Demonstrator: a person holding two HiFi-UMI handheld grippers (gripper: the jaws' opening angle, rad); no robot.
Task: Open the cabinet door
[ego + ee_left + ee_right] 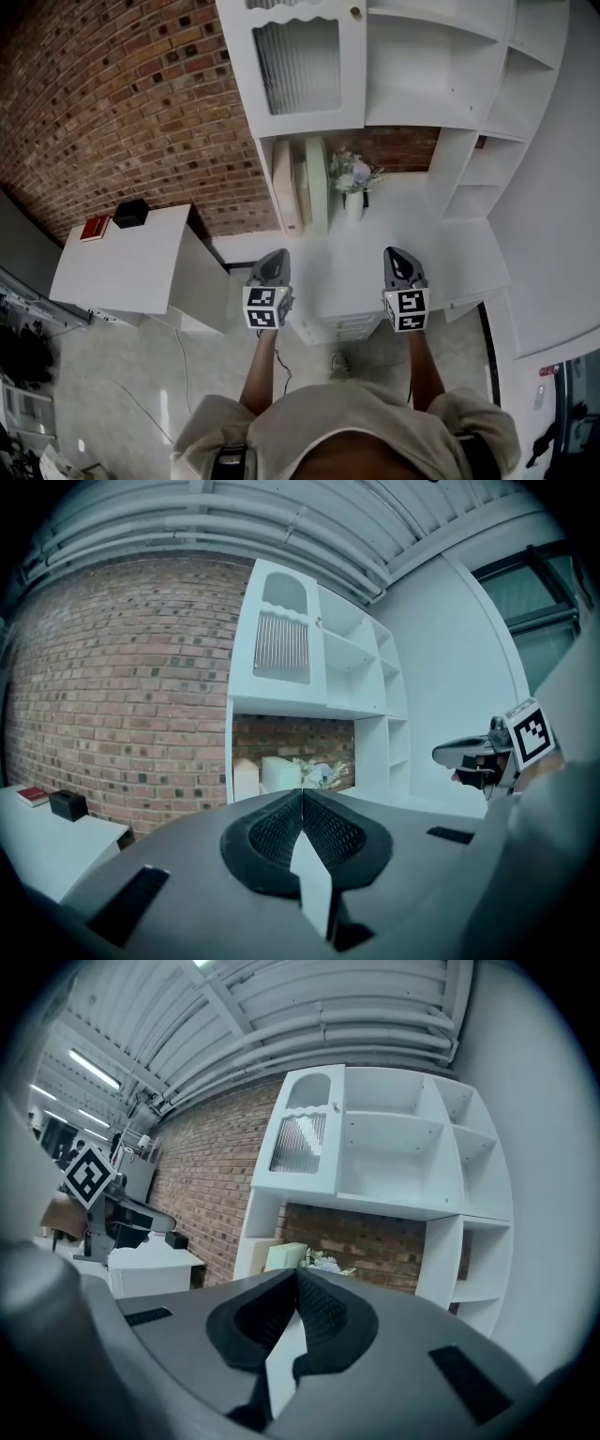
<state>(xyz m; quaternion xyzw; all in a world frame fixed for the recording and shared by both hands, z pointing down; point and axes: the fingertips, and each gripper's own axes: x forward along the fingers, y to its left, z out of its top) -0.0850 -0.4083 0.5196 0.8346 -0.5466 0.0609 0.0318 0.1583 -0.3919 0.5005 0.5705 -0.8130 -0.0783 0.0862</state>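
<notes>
Brick wall (122, 103) behind, white shelf unit (441, 84) set against it. Top left of that unit: the cabinet door (298, 66), white frame round a ribbed pane, lying flush and closed, small knob (354, 12) at its right edge. Below the door, an open recess with pale panels (298, 187) stood on edge and a vase of flowers (353, 183) just right of them. Right of the door, bare open shelves. Far left of the door and lower, a white desk (131, 267) with a red book (95, 228) and a black box (131, 214) at its back edge.

Left hand-held gripper (302, 794) — jaws pressed together, nothing between them. Right hand-held gripper (298, 1279) likewise closed tight and empty. Both held out in front of the person, side by side, pointing toward the unit, well short of the door and below it, neither touching knob nor frame.

Task judged barely begun: door unopened, knob untouched, approach only. Left to do, by the look of it — bring one of the two up to the knob, part its jaws, close on it, then pull the door out on its hinges, probably at the left edge, though not visible here. Knob small, so a careful line-up likely needed.
</notes>
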